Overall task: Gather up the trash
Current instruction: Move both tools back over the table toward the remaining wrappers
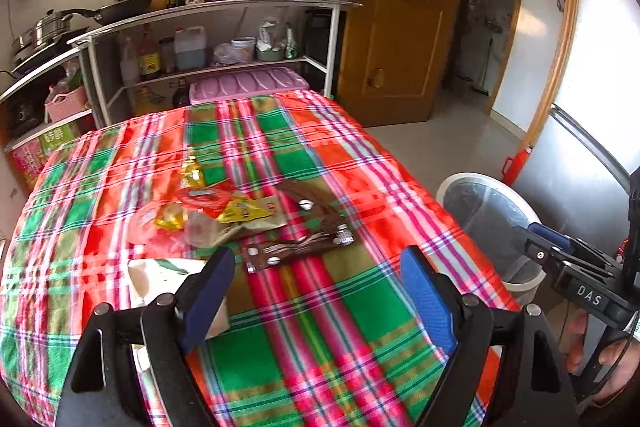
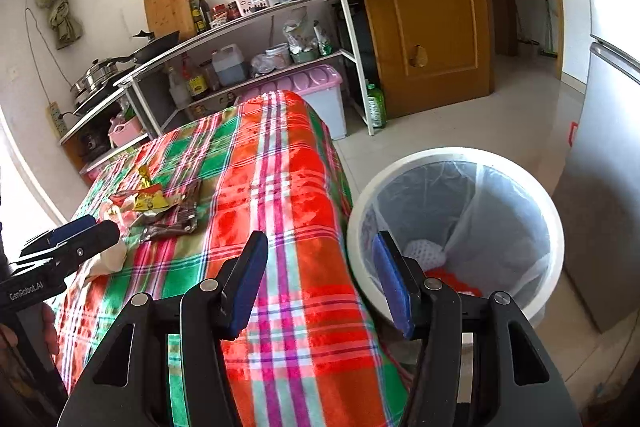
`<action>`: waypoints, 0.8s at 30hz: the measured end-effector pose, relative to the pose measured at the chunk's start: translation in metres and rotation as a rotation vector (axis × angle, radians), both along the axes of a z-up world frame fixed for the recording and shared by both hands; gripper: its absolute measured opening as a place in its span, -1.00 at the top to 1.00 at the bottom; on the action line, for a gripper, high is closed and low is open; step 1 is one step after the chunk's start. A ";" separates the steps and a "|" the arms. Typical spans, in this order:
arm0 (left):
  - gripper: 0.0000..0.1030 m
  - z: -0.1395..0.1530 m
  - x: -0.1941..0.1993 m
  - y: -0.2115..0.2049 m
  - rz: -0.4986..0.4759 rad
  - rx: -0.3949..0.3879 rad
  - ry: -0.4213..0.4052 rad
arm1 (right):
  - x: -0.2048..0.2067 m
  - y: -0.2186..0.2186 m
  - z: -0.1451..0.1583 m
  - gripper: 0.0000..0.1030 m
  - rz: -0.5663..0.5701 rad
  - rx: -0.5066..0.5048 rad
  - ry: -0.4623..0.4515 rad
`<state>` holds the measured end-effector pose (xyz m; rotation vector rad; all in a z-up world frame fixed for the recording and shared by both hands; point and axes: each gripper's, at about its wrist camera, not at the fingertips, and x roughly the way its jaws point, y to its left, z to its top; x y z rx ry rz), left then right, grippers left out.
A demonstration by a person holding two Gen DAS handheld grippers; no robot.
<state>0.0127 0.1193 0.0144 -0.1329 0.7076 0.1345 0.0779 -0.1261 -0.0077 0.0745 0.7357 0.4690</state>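
A pile of wrappers lies on the plaid-covered table (image 1: 320, 347): a brown wrapper (image 1: 304, 239), a yellow packet (image 1: 244, 211), red and clear plastic (image 1: 192, 215), and a crumpled white paper (image 1: 160, 275) near my left finger. The pile also shows in the right wrist view (image 2: 160, 211). My left gripper (image 1: 320, 279) is open and empty, just short of the pile. My right gripper (image 2: 320, 267) is open and empty, at the table's right edge beside the white bin (image 2: 456, 227). The bin has a clear liner and holds white and red trash (image 2: 432, 259).
The bin stands on the floor right of the table (image 1: 496, 227). A kitchen shelf (image 1: 216, 67) with pans, bottles and a kettle stands behind the table. A pink-lidded box (image 1: 248, 85) sits under it. A wooden door (image 1: 400, 19) and a fridge (image 2: 600, 147) are to the right.
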 end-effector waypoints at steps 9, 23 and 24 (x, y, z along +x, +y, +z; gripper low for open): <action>-0.75 -0.008 -0.035 0.056 0.152 -0.007 0.007 | -0.008 0.047 -0.004 -0.08 0.086 -0.013 0.009; -0.80 -0.044 -0.037 0.097 0.180 -0.092 0.103 | -0.013 0.092 -0.010 -0.08 0.167 -0.033 0.014; -0.80 -0.046 -0.035 0.099 0.177 -0.101 0.109 | -0.013 0.096 -0.011 -0.08 0.173 -0.038 0.017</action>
